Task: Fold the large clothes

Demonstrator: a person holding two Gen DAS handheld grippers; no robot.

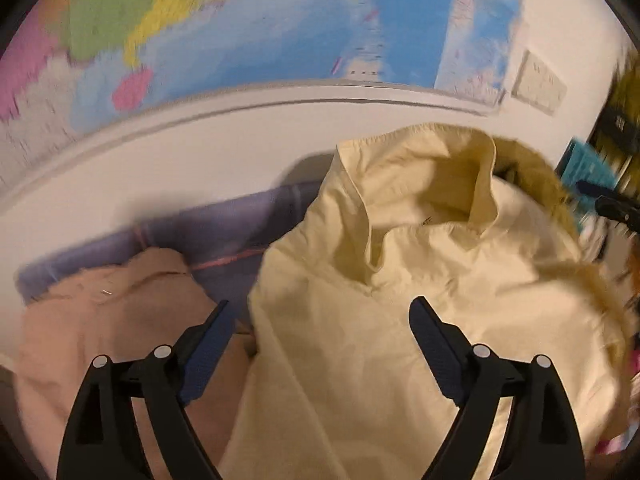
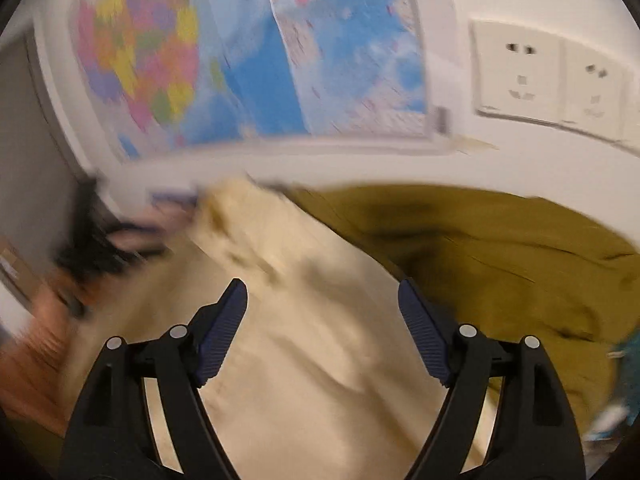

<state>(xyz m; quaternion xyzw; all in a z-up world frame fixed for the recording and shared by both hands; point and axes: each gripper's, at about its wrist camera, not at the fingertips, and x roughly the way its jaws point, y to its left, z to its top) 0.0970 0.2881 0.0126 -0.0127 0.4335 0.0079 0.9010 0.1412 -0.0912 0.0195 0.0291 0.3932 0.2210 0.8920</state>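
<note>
Left tool (image 1: pixel 320 320), right tool (image 2: pixel 322 304): both spread, empty | cream shirt (image 1: pixel 380 300) rumpled, collar (image 1: pixel 432 184) up | next: pinch shoulders, spread flat first.

The cream shirt (image 1: pixel 400 280) is matt woven cloth, softly creased. The olive garment (image 2: pixel 500 248) looks matt cloth too. The wall map (image 1: pixel 240 32) is smooth paper with a slight sheen.

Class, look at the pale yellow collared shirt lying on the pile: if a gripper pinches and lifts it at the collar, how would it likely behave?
The pale yellow shirt is probably floppy: it lies creased, so the body would hang and swing. Its collar stands up, suggesting a somewhat stiffer spot to pinch. It likely drags across the olive garment beside it.
</note>
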